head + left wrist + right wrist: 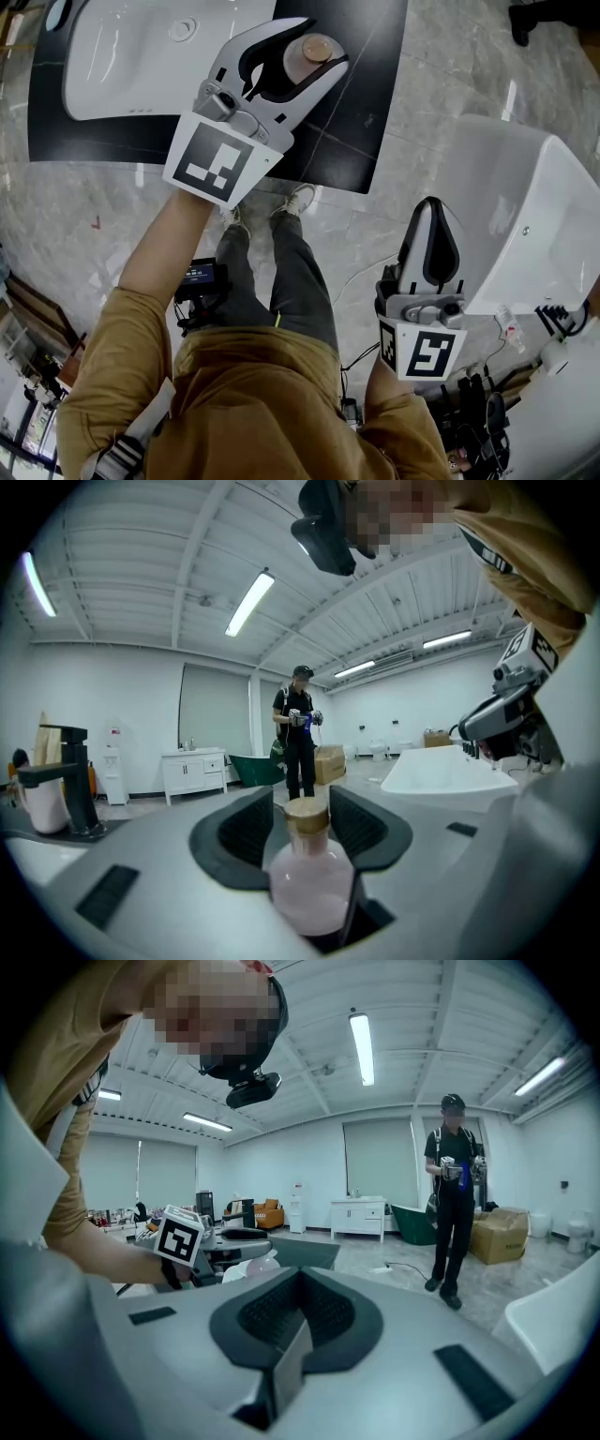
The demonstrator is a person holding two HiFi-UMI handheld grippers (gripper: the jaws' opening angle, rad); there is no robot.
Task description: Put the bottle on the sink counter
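A round pink bottle (317,49) with a cork stopper stands upright on the black sink counter (361,122), just right of the white basin (122,66). My left gripper (326,41) reaches over the counter with one jaw on each side of the bottle. In the left gripper view the bottle (309,883) sits between the dark pads (246,829) of the left gripper (300,799), and narrow gaps show beside its neck. The right gripper (429,204) hangs lower right over the floor with its jaws together and nothing in them. The right gripper view shows the right gripper (300,1283) the same way.
A white bathtub (525,216) stands at the right, close to the right gripper. A black faucet (67,780) rises at the left of the basin. Another person (455,1213) stands farther off in the room. Cables and gear (478,403) lie on the marble floor.
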